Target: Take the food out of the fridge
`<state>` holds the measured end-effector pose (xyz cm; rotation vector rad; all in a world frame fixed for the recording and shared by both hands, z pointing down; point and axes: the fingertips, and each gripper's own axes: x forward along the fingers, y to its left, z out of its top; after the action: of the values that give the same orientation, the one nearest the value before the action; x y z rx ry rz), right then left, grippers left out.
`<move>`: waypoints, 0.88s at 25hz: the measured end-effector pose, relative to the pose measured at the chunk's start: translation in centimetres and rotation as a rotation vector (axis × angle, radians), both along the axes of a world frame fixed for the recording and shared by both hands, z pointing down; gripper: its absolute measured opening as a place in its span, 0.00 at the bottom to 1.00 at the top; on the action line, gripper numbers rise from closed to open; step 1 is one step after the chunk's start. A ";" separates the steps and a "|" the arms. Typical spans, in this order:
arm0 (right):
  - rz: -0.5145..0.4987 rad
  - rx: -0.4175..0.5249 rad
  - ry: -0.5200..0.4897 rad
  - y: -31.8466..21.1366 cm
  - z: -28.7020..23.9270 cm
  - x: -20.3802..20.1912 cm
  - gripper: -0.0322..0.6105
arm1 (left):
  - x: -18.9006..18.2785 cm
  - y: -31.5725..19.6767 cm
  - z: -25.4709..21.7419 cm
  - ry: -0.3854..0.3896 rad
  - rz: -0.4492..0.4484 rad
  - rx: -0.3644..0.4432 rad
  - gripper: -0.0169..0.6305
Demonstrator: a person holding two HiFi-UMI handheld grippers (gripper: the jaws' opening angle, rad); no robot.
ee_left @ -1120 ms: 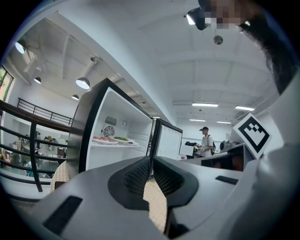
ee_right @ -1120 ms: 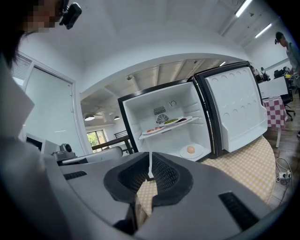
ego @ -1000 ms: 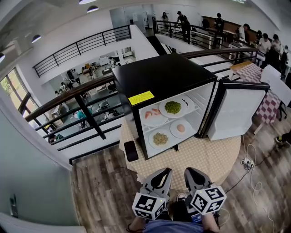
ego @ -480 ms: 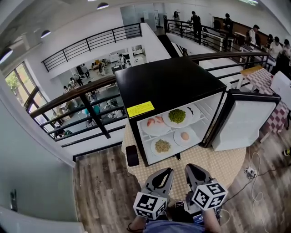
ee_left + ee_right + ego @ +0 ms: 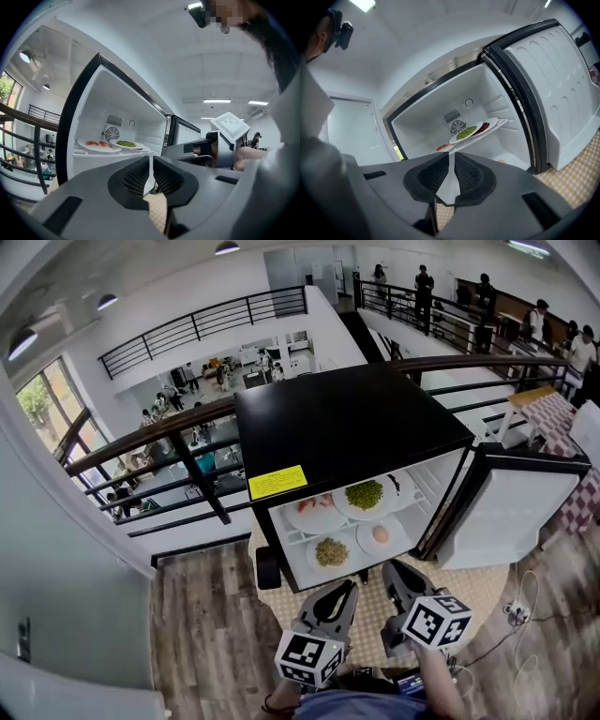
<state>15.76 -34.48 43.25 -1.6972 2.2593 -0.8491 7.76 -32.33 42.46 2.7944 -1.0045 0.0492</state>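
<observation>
Right now my left tongs (image 5: 343,591) and right tongs (image 5: 392,570) are clenched shut, empty, aimed at the fridge (image 5: 347,418), its door (image 5: 511,521) wide so the shelved food plates (image 5: 364,495) can be reached.

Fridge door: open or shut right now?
Open. The fridge door is swung wide to the right of the fridge, and plates of food show inside the white interior.

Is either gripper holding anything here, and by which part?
Nothing is held. The left gripper and right gripper both have jaws together, empty; the plates sit inside the fridge.
</observation>
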 end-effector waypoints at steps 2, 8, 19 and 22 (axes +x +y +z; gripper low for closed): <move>-0.010 -0.004 -0.053 -1.3 -0.1 0.3 0.11 | 0.2 -0.3 0.0 -0.008 -0.004 0.005 0.06; -0.034 -0.005 -0.172 -5.5 -0.4 0.8 0.22 | 0.5 -1.0 0.5 -0.026 -0.027 -0.003 0.06; 0.051 -0.083 -0.418 -11.3 0.6 2.2 0.38 | 0.4 -1.6 0.8 -0.051 -0.073 -0.008 0.06; 0.049 -0.093 -0.458 -12.4 0.8 2.2 0.38 | 0.1 -1.8 1.0 -0.058 -0.086 -0.012 0.06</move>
<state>17.91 -46.91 44.06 -1.4037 1.8893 -1.2043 7.87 -34.09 43.44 2.7499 -1.1327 0.1252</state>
